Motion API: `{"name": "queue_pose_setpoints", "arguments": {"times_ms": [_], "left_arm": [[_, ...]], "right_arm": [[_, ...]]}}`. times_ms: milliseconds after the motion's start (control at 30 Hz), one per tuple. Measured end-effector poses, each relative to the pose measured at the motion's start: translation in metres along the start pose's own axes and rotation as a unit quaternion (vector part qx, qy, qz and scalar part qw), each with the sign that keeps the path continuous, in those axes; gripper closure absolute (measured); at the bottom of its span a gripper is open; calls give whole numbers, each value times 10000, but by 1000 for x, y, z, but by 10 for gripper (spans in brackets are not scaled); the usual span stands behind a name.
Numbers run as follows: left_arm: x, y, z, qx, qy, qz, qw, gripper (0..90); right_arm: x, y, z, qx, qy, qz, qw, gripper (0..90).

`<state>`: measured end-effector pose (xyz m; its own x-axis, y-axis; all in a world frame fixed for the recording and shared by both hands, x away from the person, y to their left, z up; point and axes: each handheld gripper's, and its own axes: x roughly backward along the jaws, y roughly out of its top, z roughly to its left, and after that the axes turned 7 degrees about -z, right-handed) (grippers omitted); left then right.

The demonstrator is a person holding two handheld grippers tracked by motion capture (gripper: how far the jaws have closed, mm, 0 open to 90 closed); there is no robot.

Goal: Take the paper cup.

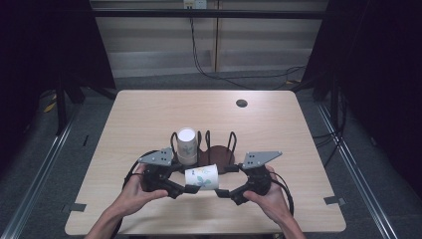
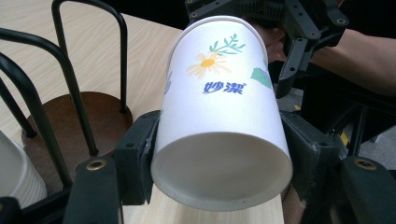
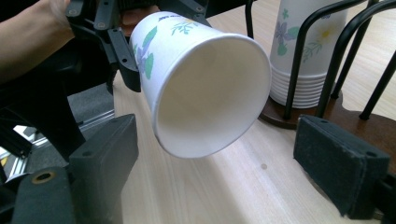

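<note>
Left hand-held gripper (image 2: 219, 154) clamps the paper cup (image 2: 219, 116) sideways; right hand-held gripper (image 3: 224, 158) gapes.

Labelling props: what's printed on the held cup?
White cup, daisy, green leaves, blue characters; clearest in the left gripper view.

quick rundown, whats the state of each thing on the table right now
paper cup: on its side in the air, bottom end clamped
left gripper: shut on the paper cup
right gripper: open, jaws either side of the cup's mouth, not touching
stack of cups: upright in the holder
cup holder: standing, right slot empty
</note>
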<state>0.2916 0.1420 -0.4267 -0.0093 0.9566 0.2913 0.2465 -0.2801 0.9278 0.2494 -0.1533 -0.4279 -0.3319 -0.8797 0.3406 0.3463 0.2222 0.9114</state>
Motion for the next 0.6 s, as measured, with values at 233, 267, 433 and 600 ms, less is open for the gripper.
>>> {"name": "queue_pose_setpoints", "arguments": {"times_ms": [233, 267, 433, 600], "left_arm": [[-1, 0, -1, -15, -61, -27, 10000, 354], [-2, 0, -2, -19, -67, 1, 10000, 354], [-3, 1, -4, -48, -126, -3, 9999, 354], [-2, 4, -6, -55, -188, -67, 9998, 354]], "right_arm": [[1, 3, 1, -56, 171, -204, 9996, 140], [2, 3, 1, -48, 245, -219, 9994, 160], [1, 6, 3, -35, 415, -365, 9985, 176], [-1, 6, 2, -85, 428, -399, 9982, 151]]}}
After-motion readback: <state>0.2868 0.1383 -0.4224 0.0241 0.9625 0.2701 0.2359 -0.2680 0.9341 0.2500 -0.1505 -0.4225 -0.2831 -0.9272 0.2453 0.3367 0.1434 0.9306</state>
